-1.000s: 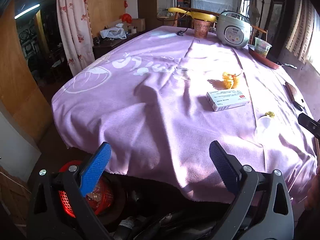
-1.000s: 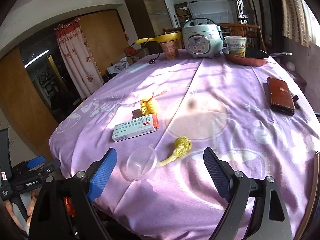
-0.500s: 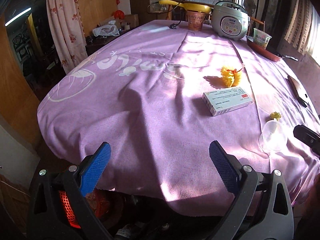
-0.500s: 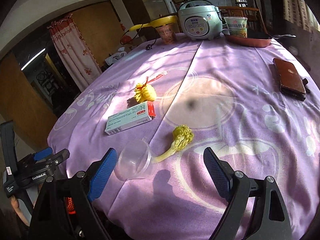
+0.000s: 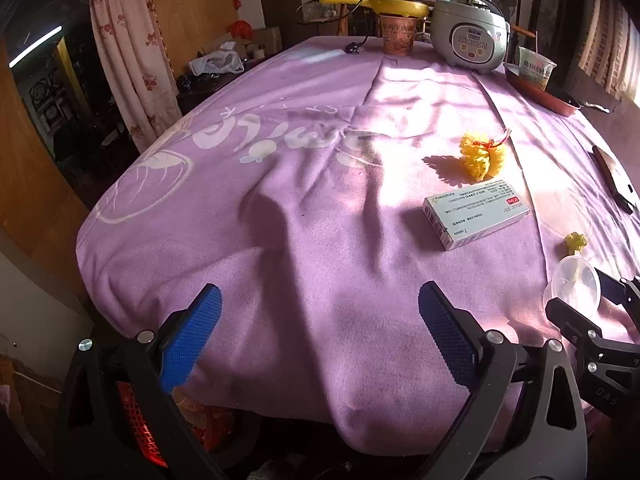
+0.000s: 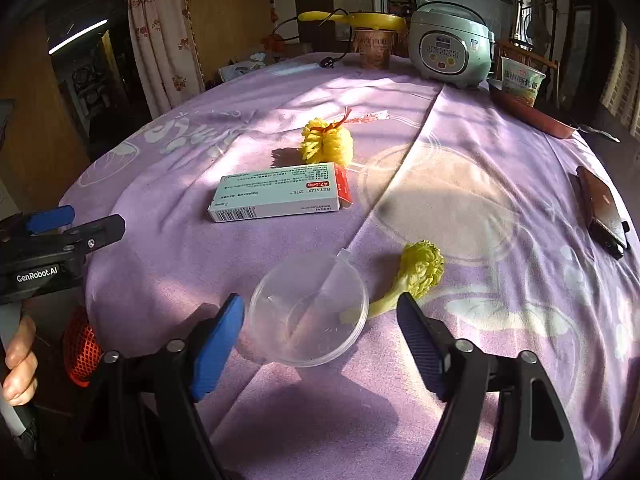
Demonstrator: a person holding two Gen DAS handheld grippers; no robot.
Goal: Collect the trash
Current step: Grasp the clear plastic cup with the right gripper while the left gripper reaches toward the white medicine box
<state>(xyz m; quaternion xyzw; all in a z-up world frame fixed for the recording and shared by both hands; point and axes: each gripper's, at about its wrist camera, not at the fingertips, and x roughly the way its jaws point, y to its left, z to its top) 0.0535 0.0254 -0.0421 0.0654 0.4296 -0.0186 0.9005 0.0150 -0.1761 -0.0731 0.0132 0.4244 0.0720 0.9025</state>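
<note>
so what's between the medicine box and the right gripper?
Only the clear plastic cup, lying on its side on the purple cloth just ahead of the closing jaws of the right gripper, below the medicine box. Right wrist view.

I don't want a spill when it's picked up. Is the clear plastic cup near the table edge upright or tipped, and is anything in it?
Tipped: the clear plastic cup lies on its side on the purple cloth, mouth toward the camera. It looks empty.
</note>
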